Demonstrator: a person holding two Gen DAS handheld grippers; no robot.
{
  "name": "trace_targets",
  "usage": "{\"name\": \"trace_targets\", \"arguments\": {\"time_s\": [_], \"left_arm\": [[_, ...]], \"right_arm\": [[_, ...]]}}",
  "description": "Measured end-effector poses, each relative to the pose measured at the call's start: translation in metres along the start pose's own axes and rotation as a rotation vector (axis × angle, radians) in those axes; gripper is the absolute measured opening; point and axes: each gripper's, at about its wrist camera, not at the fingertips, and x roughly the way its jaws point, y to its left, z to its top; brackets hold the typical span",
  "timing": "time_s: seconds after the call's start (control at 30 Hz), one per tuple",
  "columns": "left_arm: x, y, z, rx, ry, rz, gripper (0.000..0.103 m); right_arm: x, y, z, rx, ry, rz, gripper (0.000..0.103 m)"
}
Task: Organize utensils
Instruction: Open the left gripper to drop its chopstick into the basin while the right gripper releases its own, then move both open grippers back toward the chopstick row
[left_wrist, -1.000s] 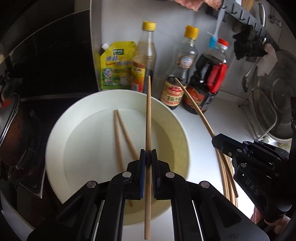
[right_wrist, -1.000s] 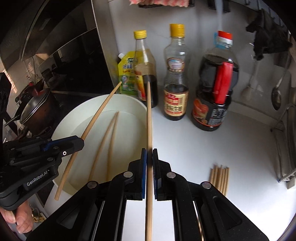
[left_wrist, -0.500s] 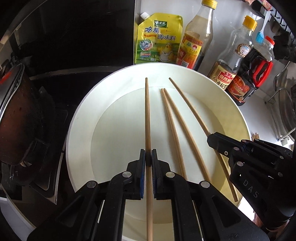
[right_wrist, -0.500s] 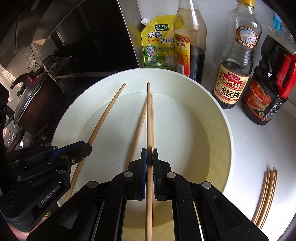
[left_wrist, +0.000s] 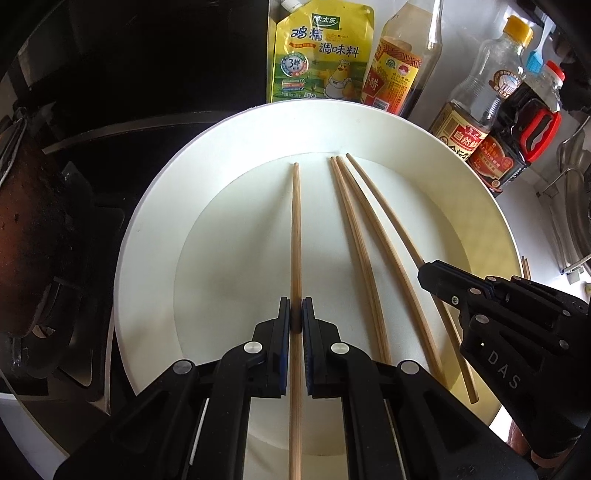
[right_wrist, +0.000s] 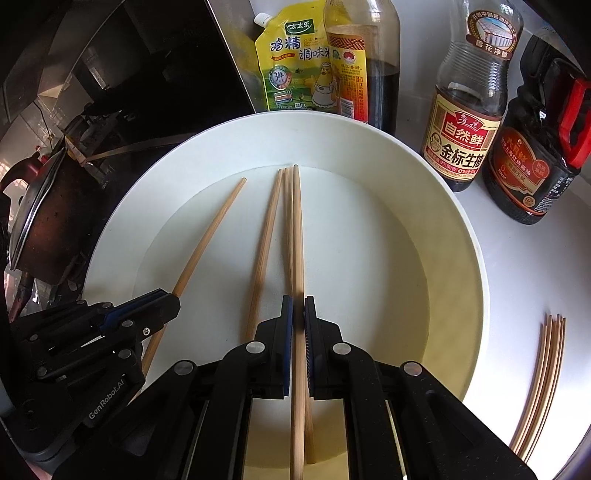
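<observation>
I have both grippers down over the white bowl (left_wrist: 155, 236), each clamped on one chopstick. The left gripper (left_wrist: 296, 314) pinches its stick (left_wrist: 296, 229) roughly at mid-length, tip pointing at the far inner edge of the bowl floor. The right gripper (right_wrist: 298, 314) is closed on its own stick (right_wrist: 297, 236), which runs right alongside the pair (right_wrist: 275, 221) lying in the bowl. Whether the held tips touch the floor, I cannot tell from either view. More chopsticks (right_wrist: 543, 380) lie on the counter to the right of the bowl, well apart from it.

Judgement: this is the set-down step, both sticks about to be released into the bowl.

Risks as I see them:
- Grip sits near the middle of each stick, so a long tail hangs out behind the jaws. If I let go while a stick is angled with the tip low, it may pivot or bounce and roll across the smooth floor.
- The right stick is almost touching the resting pair. Any sideways drift on release will knock them and fan the set apart.
- From the left view the right-hand stick's rear end reaches over the near rim. Released there, it could tip out onto the counter.
- The two grippers are close together inside the bowl; pulling out carelessly could make them collide or drag a stick.
- Bottles (right_wrist: 465, 125) stand just behind the far rim; pushing the bowl back could topple one.
</observation>
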Motion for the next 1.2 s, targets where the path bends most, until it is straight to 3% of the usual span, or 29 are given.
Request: {"name": "trace_targets", "arguments": {"time_s": [0.1, 0.17, 0.23, 0.33, 0.63, 0.77, 1.2], "left_arm": [[-0.002, 0.000, 0.001, -0.002, 0.003, -0.001, 0.007], [-0.005, 0.001, 0.000, -0.010, -0.002, 0.005, 0.018], [-0.011, 0.002, -0.001, -0.022, -0.018, 0.005, 0.039], [-0.022, 0.004, -0.002, -0.032, -0.048, 0.013, 0.055], [-0.043, 0.003, -0.012, -0.053, -0.081, 0.028, 0.067], [-0.052, -0.002, -0.020, -0.058, -0.088, 0.034, 0.067], [-0.079, -0.027, -0.046, -0.057, -0.130, 0.064, 0.078]], "right_arm": [[-0.003, 0.001, 0.000, -0.007, -0.006, -0.003, 0.006], [-0.006, 0.000, -0.001, -0.003, -0.013, -0.006, 0.009], [-0.011, -0.003, -0.002, -0.002, -0.026, -0.009, 0.012], [-0.018, -0.003, -0.004, -0.010, -0.042, -0.015, 0.012], [-0.045, -0.008, -0.021, -0.002, -0.081, -0.017, 0.012], [-0.058, -0.009, -0.029, -0.003, -0.100, -0.014, 0.019], [-0.092, -0.025, -0.063, -0.009, -0.143, -0.003, 0.028]]}}
